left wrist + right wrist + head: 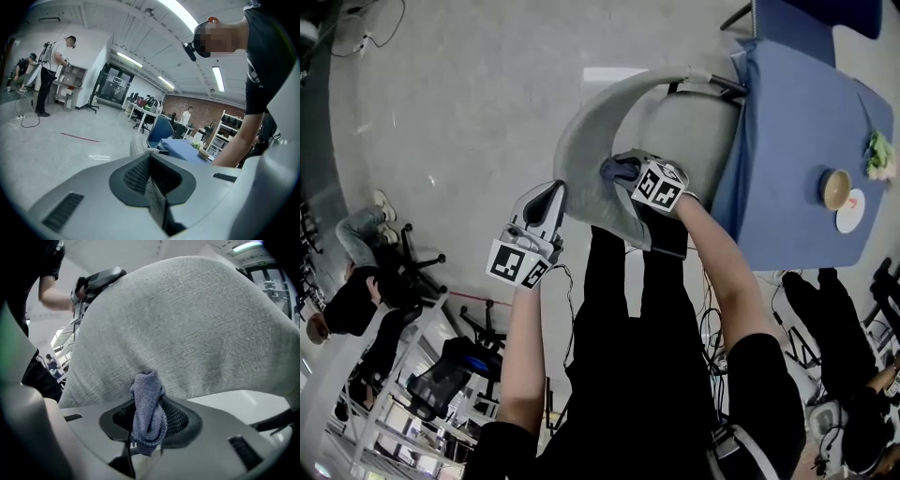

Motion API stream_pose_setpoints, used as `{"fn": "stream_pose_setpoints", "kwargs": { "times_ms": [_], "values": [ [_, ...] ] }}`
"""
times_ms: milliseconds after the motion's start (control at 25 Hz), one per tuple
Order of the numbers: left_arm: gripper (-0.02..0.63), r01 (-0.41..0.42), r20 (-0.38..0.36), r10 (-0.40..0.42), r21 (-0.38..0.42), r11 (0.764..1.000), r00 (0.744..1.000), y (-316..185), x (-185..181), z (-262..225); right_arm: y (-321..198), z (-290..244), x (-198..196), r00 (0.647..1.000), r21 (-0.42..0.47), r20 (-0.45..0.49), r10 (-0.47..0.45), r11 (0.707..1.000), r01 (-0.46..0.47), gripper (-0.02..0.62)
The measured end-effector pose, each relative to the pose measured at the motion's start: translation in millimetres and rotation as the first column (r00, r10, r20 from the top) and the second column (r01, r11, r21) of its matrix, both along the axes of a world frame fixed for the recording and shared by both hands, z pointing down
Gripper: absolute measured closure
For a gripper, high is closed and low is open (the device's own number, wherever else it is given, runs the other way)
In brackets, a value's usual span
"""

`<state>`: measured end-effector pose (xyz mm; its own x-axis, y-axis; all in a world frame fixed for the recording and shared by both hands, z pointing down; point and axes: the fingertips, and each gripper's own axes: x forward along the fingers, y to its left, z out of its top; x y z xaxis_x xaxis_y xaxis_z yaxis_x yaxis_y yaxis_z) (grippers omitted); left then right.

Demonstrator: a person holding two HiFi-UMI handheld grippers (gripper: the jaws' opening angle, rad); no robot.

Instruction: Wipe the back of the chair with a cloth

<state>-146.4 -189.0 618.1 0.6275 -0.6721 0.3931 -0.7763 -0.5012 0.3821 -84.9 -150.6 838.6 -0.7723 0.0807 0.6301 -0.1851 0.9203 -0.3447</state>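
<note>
The chair's grey fabric back (591, 155) curves in front of me in the head view and fills the right gripper view (187, 319). My right gripper (623, 171) is shut on a bunched blue-grey cloth (148, 408), and the cloth's tip presses against the fabric near its lower edge. The cloth shows as a dark blue lump (619, 169) at the jaws. My left gripper (549, 199) sits by the back's left edge, its jaws together with nothing between them (152, 187). It also shows over the chair's top edge as the left gripper (98, 280).
A blue-covered table (797, 141) stands right of the chair, holding a bowl (836, 187), a plate (851, 211) and a green item (879, 150). Office chairs (441, 375), shelving and a seated person (356, 281) are at the lower left. Grey floor (469, 103) lies beyond.
</note>
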Motion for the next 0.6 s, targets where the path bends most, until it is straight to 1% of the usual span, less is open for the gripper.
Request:
{"fn": "stream_pose_setpoints", "kwargs": {
  "times_ms": [120,200,280,320,480,600],
  "values": [
    [0.583,-0.011,0.008,0.011,0.0,1.0,1.0,-0.3,0.7,-0.2,-35.2,-0.8,6.9,0.992,0.001,0.017,0.126,0.992,-0.126,0.446],
    [0.583,-0.015,0.016,0.015,-0.001,1.0,1.0,-1.0,2.6,0.7,-67.4,-4.3,14.5,0.97,0.001,0.044,0.238,0.971,-0.238,0.448],
    [0.583,-0.017,0.015,0.017,-0.001,1.0,1.0,-1.1,3.2,1.2,-94.5,-7.4,21.4,0.948,0.013,0.06,0.312,0.95,-0.313,0.448],
    [0.583,-0.018,0.012,0.018,-0.001,1.0,1.0,-0.9,2.9,1.2,-102.4,-8.1,22.9,0.945,0.023,0.06,0.321,0.946,-0.323,0.448],
    [0.583,-0.021,0.004,0.021,-0.007,1.0,1.0,-1.4,3.2,1.8,-112.0,-6.6,26.9,0.955,0.046,0.038,0.293,0.955,-0.294,0.448],
    [0.583,-0.024,-0.001,0.024,-0.012,1.0,1.0,-3.1,4.1,2.8,-129.1,-1.1,40.2,0.941,0.065,0.025,0.337,0.939,-0.338,0.448]
  ]
}}
